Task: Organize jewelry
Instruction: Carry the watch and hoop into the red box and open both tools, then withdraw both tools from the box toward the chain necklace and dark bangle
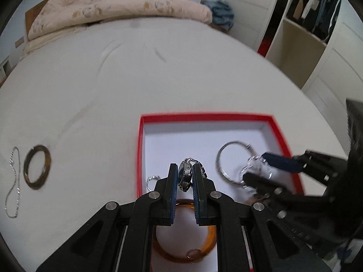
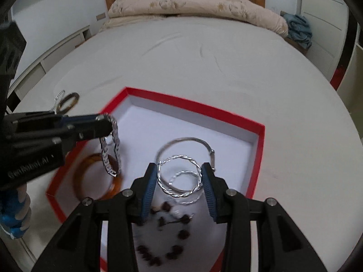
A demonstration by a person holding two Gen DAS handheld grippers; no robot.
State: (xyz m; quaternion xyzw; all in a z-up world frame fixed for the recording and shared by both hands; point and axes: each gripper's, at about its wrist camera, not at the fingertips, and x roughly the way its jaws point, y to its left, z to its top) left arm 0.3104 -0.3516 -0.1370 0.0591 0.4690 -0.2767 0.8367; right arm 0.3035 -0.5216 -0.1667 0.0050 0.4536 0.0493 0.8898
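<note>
A red-rimmed white box [image 1: 206, 117] lies on the bed; it also shows in the right wrist view [image 2: 195, 104]. My left gripper [image 1: 185, 176] is shut on a silver watch [image 1: 186, 175], whose band [image 2: 111, 147] hangs over the box. My right gripper [image 2: 180, 176] holds a twisted silver hoop [image 2: 179, 176] between its pads above the box floor; from the left wrist view it [image 1: 256, 170] is blurred. In the box lie an amber bangle [image 2: 97, 176], a silver bangle [image 2: 188, 145], a dark bead bracelet [image 2: 163, 238] and a small ring [image 1: 151, 180].
A dark brown bangle [image 1: 36, 167] and a thin silver chain [image 1: 13, 181] lie on the white sheet left of the box. A folded beige quilt [image 2: 192, 4] lies at the headboard. A wardrobe [image 1: 317, 34] stands to the right.
</note>
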